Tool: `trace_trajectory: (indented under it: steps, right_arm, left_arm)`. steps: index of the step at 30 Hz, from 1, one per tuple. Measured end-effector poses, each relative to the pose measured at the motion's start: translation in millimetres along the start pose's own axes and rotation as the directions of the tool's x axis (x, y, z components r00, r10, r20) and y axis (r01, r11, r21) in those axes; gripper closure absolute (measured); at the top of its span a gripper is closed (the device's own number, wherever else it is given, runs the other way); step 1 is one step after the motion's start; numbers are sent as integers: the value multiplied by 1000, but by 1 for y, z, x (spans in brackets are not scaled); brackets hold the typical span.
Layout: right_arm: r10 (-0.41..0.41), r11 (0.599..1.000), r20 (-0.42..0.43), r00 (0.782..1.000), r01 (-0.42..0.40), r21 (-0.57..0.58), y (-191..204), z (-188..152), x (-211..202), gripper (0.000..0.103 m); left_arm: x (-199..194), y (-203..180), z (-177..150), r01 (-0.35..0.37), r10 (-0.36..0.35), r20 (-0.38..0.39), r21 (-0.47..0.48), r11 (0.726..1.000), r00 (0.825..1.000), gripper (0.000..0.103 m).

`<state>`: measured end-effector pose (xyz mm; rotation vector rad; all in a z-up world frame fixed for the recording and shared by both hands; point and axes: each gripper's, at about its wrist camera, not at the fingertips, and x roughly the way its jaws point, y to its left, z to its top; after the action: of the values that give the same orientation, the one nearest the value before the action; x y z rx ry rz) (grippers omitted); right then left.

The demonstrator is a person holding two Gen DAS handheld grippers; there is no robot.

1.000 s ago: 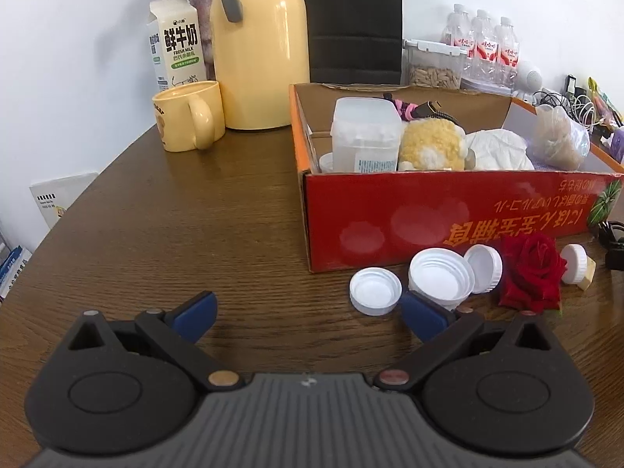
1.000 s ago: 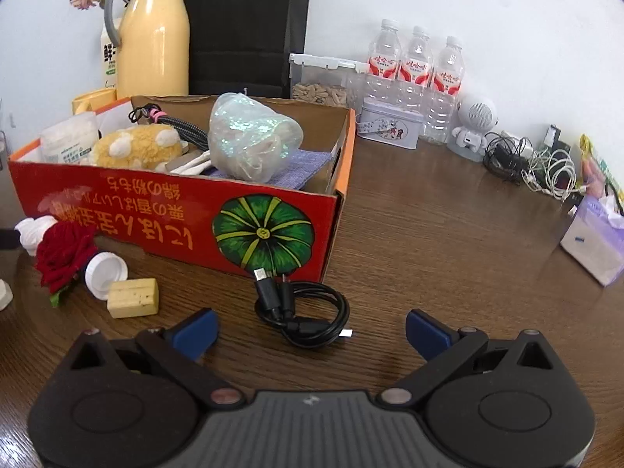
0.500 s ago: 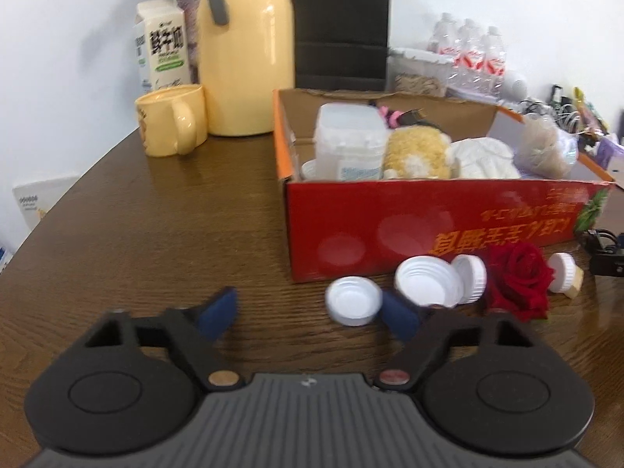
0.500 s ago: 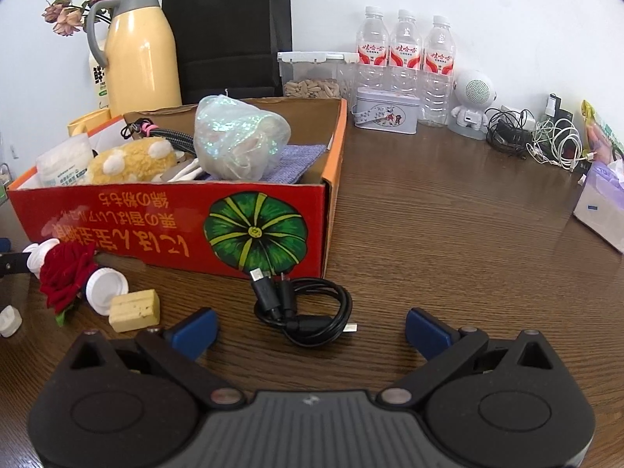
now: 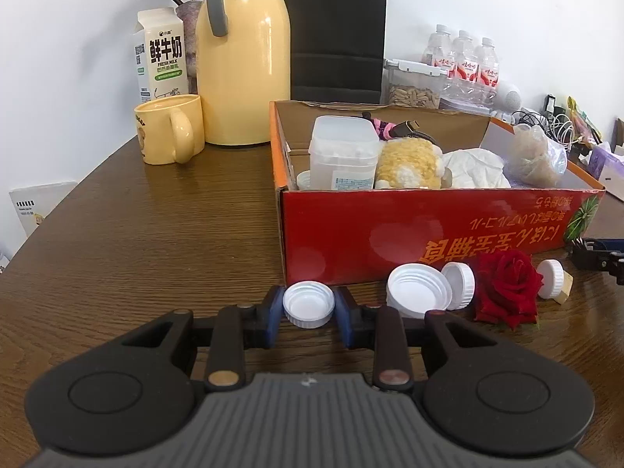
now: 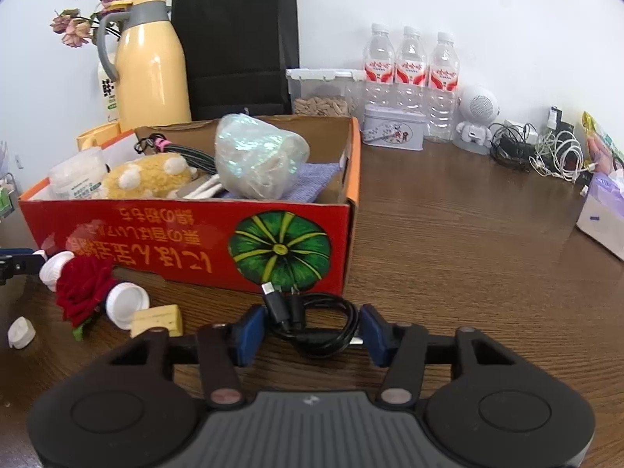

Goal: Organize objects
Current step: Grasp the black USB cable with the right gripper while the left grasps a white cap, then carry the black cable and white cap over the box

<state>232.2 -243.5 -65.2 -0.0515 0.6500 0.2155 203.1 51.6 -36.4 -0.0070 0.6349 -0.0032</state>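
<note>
Dark wood-grain table point(image 5: 163, 234), glossy red cardboard box point(image 5: 429, 230) crammed with a frosted plastic tub, fuzzy yellow plush, crinkled bags.

Left tool point(image 5: 308, 312): jaws closing, narrow, blue pads flanking a small ribbed white cap point(image 5: 309, 304) lying open side up by the box's near corner; contact seemingly on both sides. Larger white caps point(image 5: 419, 290) and a velvety red rose point(image 5: 507, 286) just right of it.

Right tool point(image 6: 310, 331): jaws closing, about half spread, around a coiled black cable point(image 6: 316, 323) before the box's pumpkin print; pads right at the coil's edges, grip uncertain.

Seen from the right wrist only: clear water bottles point(image 6: 409, 74), round white speaker. From the left wrist only: cream mug point(image 5: 171, 128).
</note>
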Motion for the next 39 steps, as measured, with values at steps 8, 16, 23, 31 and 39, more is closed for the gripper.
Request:
trace_trajectory:
  steps: [8, 16, 23, 31, 39]
  right_arm:
    - [0, 1000, 35, 999, 1, -25, 8, -1, -8, 51]
    - [13, 999, 72, 997, -11, -34, 13, -3, -16, 52]
    - [30, 999, 131, 991, -25, -33, 19, -6, -33, 52]
    - [73, 997, 190, 979, -65, -47, 34, 0, -51, 52]
    - [123, 991, 261, 957, -103, -91, 57, 29, -59, 52]
  left_arm:
    - [-3, 1, 0, -3, 3, 16, -1, 1000, 1000, 74]
    - [-10, 0, -1, -8, 8, 52, -3, 1000, 999, 74]
    - [-25, -1, -2, -10, 14, 102, -39, 999, 995, 74]
    - [-50, -13, 9, 28, -18, 188, -53, 998, 982, 74]
    - [-60, -39, 40, 80, -70, 268, -27, 996, 961, 74]
